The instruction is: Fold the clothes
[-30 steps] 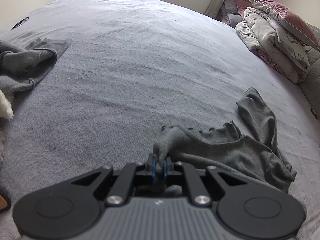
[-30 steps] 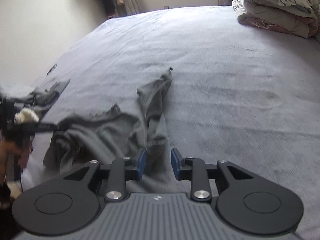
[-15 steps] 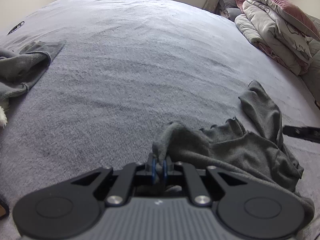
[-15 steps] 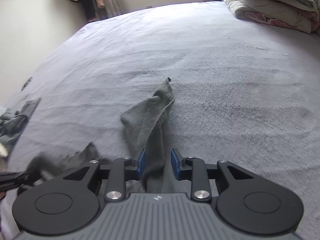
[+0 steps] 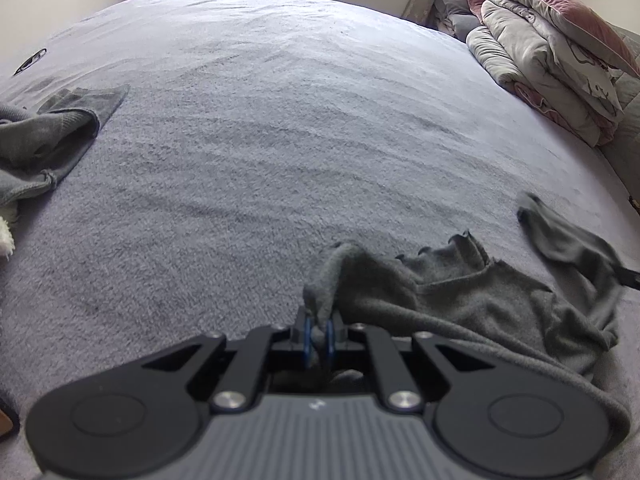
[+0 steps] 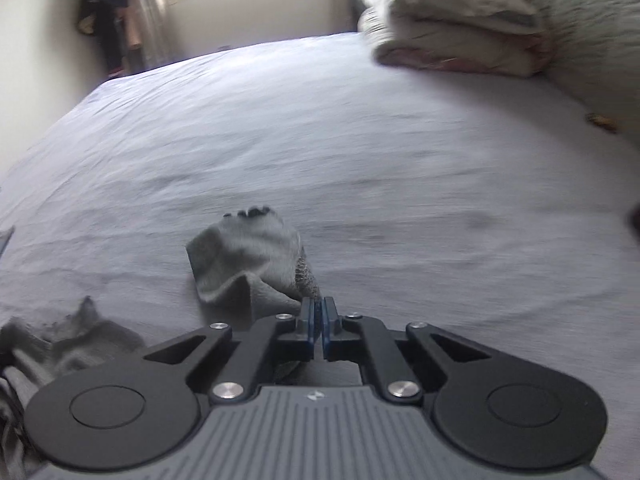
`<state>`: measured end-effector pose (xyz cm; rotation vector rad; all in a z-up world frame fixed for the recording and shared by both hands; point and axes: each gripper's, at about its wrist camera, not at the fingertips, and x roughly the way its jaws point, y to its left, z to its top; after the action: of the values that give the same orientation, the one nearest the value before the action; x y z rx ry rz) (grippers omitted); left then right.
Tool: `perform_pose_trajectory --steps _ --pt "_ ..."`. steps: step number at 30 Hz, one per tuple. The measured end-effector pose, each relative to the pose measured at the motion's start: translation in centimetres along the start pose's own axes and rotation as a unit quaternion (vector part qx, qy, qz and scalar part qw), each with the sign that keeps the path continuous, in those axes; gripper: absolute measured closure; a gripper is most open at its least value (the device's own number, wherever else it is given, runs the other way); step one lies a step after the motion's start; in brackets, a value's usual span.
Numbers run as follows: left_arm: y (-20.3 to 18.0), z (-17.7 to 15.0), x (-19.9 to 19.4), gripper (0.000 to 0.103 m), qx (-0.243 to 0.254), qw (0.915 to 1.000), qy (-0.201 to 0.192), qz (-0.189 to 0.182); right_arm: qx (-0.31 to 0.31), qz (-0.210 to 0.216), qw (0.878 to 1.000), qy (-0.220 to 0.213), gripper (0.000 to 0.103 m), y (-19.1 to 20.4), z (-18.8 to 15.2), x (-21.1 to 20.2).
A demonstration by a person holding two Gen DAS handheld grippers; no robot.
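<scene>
Your left tongs (image 5: 318, 338) are clamped on a bunched corner of the grey top (image 5: 480, 300), which spreads out crumpled to the right of them on the bed (image 5: 280, 140). One sleeve (image 5: 568, 240) of that top trails off farther right, up to a dark tip at the frame edge that is too small to identify.

Your right tongs (image 6: 319, 322) have just been closing and now stand together; a fold of the same grey cloth (image 6: 248, 264) rises just ahead and left of the blue pads (image 6: 307, 320), and cloth runs beneath them, so they appear to pinch it. This view is blurred.

Counting cloth items: one grey top in both tongs, and one second grey garment (image 5: 44, 140) lying well off to the left of your left tongs, with a scrap of white fluff (image 5: 6, 236) beside it. Far ahead and right sit one stack of folded bedding (image 5: 548, 76) and one pink pillow (image 5: 560, 4) on top.
</scene>
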<state>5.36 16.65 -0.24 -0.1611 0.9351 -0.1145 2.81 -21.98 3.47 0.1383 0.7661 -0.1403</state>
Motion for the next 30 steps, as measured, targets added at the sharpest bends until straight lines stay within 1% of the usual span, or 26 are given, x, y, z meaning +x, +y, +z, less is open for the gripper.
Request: perform_pose_trajectory --steps 2,4,8,11,14,16,17,20,24,28,30 --pt "-0.1 0.0 -0.1 0.095 0.001 1.0000 -0.001 0.002 -0.008 -0.016 1.000 -0.004 0.099 -1.5 -0.4 -1.7" --pt "-0.2 0.0 -0.1 0.095 -0.001 1.0000 -0.001 0.002 -0.009 -0.019 1.000 0.000 0.099 -2.9 -1.1 -3.2" --pt "-0.2 0.0 -0.1 0.095 -0.003 1.0000 0.000 0.002 0.009 -0.001 1.000 0.024 0.098 -5.1 -2.4 -4.6" --pt "0.0 -0.1 -0.1 0.095 -0.007 1.0000 0.001 -0.001 0.017 0.007 0.999 0.032 0.097 -5.3 -2.6 -5.1" --pt "0.3 -0.1 -0.1 0.095 -0.012 0.9999 0.002 -0.004 0.012 0.010 1.000 0.018 0.093 -4.6 -2.1 -5.9" --pt "0.4 -0.1 -0.1 0.095 -0.014 0.9999 0.003 -0.006 0.012 0.031 0.999 0.014 0.077 -3.9 -1.7 -5.9" --pt "0.4 0.0 0.0 0.095 -0.015 0.9999 0.004 -0.007 0.012 0.044 0.999 0.012 0.074 -3.4 -1.4 -5.8" --pt "0.4 0.0 0.1 0.095 -0.017 0.9998 0.006 -0.008 0.003 0.090 0.996 0.021 0.073 -1.5 -1.1 -4.7" --pt "0.4 0.0 0.3 0.095 -0.018 0.9998 0.008 -0.006 -0.023 0.134 0.990 0.042 0.073 1.8 -1.4 -2.2" --pt "0.4 0.1 0.4 0.095 -0.017 0.9998 0.009 -0.006 -0.040 0.155 0.985 0.057 0.073 3.7 -2.0 0.2" --pt "0.6 0.0 0.5 0.095 -0.020 0.9997 0.012 -0.008 -0.045 0.157 0.985 0.061 0.072 4.2 -2.3 1.3"
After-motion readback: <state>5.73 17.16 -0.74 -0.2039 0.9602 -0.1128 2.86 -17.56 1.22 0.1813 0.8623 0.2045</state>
